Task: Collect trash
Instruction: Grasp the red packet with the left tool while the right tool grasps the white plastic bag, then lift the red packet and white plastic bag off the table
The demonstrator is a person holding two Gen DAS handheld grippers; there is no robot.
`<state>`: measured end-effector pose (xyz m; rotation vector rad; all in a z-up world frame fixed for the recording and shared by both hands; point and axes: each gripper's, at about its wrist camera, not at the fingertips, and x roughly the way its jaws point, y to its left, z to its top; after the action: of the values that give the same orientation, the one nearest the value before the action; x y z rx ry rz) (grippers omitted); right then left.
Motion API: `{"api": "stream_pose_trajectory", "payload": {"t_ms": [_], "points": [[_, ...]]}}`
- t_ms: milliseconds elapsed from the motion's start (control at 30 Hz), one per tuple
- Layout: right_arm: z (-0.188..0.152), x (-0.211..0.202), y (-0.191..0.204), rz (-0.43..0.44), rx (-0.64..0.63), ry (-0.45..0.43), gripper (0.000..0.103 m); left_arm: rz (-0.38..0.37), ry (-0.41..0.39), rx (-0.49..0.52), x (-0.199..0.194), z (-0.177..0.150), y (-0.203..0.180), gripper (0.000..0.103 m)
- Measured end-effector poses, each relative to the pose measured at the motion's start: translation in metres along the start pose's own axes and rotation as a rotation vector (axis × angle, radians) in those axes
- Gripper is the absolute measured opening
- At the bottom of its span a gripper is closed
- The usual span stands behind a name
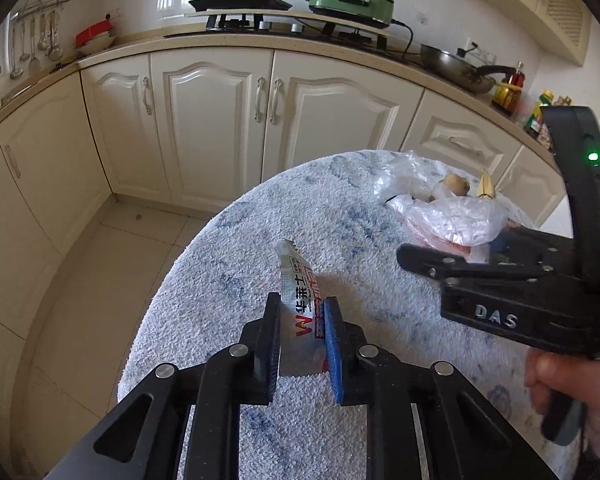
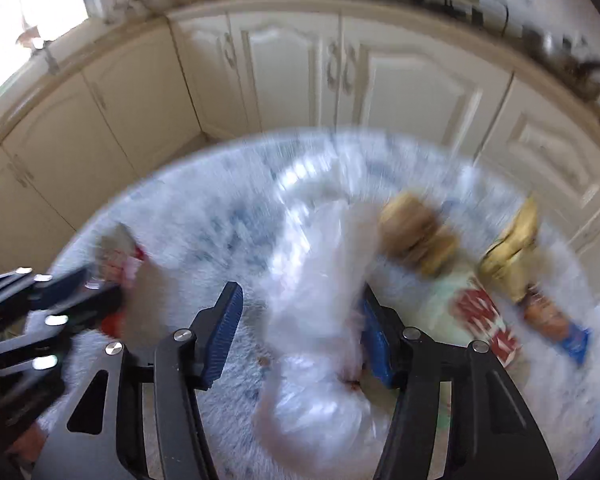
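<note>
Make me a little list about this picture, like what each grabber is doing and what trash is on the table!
left gripper: shut on silver sachet
right gripper: open, around clear plastic bag
surface: round table with blue-white towel cover
other trash: yellow wrapper, red-white packet, round brown items
right view: blurred

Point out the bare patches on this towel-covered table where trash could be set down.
The towel is bare along its left and far edge, between the silver sachet in the left gripper and the crumpled plastic bag. The right side is crowded: bag, peels, wrappers, right gripper.
</note>
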<state>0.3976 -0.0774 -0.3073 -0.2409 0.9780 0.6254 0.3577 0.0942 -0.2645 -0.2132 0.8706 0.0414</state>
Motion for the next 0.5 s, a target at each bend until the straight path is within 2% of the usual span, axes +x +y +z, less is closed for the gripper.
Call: {"api": "stream_pose_trajectory", "payload": {"t_ms": [33,100,133,300,400,500], "points": [[0.000,0.000,0.001,0.000,0.003,0.002,0.057,-0.002,-0.002,0.001,-0.001,-0.001,0.000,0.015],[-0.001,-0.003,-0.003,0.012,0.027,-0.014,0.033,-0.009,-0.007,0.000,-0.012,-0.011,0.003,0.015],[-0.004,-0.006,-0.008,0.048,0.063,-0.015,0.029,-0.016,-0.009,0.000,-0.014,-0.013,0.003,0.014],[-0.028,-0.028,-0.011,0.090,0.128,-0.029,0.028,-0.039,-0.030,0.011,-0.037,-0.031,0.001,0.003],[-0.048,-0.046,-0.014,0.162,0.212,-0.049,0.028,-0.064,-0.040,0.007,-0.049,-0.042,-0.001,0.002],[-0.063,-0.067,-0.012,0.182,0.233,-0.062,0.028,-0.067,-0.028,0.010,-0.052,-0.052,0.000,0.002]]}}
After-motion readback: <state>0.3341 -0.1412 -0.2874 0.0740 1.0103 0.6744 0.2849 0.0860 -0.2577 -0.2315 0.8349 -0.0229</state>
